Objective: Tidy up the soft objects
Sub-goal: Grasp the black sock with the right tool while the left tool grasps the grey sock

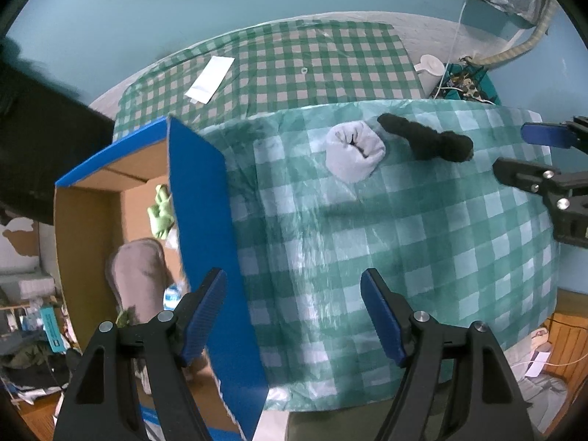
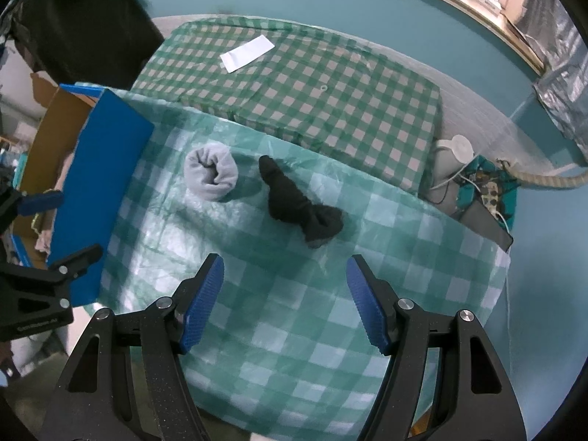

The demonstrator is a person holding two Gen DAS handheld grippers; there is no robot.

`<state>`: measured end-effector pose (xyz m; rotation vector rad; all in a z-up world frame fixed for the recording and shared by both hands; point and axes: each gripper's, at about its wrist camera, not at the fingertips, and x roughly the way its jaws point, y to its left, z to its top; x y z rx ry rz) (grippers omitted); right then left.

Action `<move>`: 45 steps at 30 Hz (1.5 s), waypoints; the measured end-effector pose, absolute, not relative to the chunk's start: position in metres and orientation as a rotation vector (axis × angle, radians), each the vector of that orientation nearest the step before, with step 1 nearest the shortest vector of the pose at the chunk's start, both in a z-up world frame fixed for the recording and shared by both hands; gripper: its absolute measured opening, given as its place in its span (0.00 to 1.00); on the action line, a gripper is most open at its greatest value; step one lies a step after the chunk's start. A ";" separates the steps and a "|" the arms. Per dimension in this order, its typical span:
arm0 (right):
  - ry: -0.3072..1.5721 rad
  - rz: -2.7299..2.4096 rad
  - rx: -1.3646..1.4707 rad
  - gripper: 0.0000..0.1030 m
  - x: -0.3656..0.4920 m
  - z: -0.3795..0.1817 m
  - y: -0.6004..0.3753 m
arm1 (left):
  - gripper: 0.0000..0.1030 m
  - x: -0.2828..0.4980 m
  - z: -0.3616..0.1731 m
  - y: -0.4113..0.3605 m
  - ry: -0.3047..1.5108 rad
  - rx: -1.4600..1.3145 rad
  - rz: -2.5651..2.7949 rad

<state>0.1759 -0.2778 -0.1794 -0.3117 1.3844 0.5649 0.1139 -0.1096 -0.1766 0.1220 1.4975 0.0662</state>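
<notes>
A rolled pale grey sock bundle lies on the green checked tablecloth. Just right of it lies a black sock bundle. My left gripper hangs open above the cloth beside the box's blue flap, nothing between its fingers. My right gripper is open too, empty, short of the black socks. Each gripper shows at the edge of the other's view: the right gripper and the left gripper.
A blue cardboard box stands at the table's left edge, holding a grey slipper and a green cloth. Behind lies a second checked cloth with a white envelope. A white kettle and cables sit at right.
</notes>
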 end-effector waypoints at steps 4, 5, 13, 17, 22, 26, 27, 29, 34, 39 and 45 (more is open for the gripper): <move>1.390 0.581 -0.350 0.68 0.186 -0.194 -0.272 | 0.77 0.128 -0.186 -0.110 1.505 0.113 0.052; 1.390 0.588 -0.365 0.68 0.189 -0.199 -0.270 | 0.77 0.131 -0.188 -0.110 1.506 0.114 0.052; 1.394 0.630 -0.439 0.68 0.206 -0.227 -0.254 | 0.77 0.154 -0.213 -0.113 1.533 0.127 0.018; 1.403 0.642 -0.487 0.68 0.209 -0.240 -0.247 | 0.77 0.163 -0.223 -0.117 1.535 0.168 -0.020; 1.395 0.665 -0.547 0.68 0.210 -0.252 -0.239 | 0.77 0.172 -0.232 -0.119 1.539 0.176 -0.056; 1.407 0.660 -0.555 0.68 0.213 -0.263 -0.237 | 0.77 0.177 -0.239 -0.118 1.562 0.127 -0.068; 1.410 0.658 -0.556 0.68 0.214 -0.266 -0.237 | 0.77 0.178 -0.241 -0.117 1.570 0.109 -0.073; 1.421 0.653 -0.553 0.68 0.215 -0.272 -0.237 | 0.77 0.181 -0.243 -0.118 1.573 0.091 -0.081; 1.427 0.653 -0.546 0.67 0.214 -0.279 -0.235 | 0.77 0.183 -0.244 -0.120 1.574 0.091 -0.085; 1.439 0.657 -0.490 0.44 0.217 -0.280 -0.239 | 0.78 0.185 -0.248 -0.126 1.573 0.136 -0.113; 1.446 0.651 -0.419 0.39 0.216 -0.273 -0.248 | 0.79 0.191 -0.257 -0.135 1.586 0.150 -0.150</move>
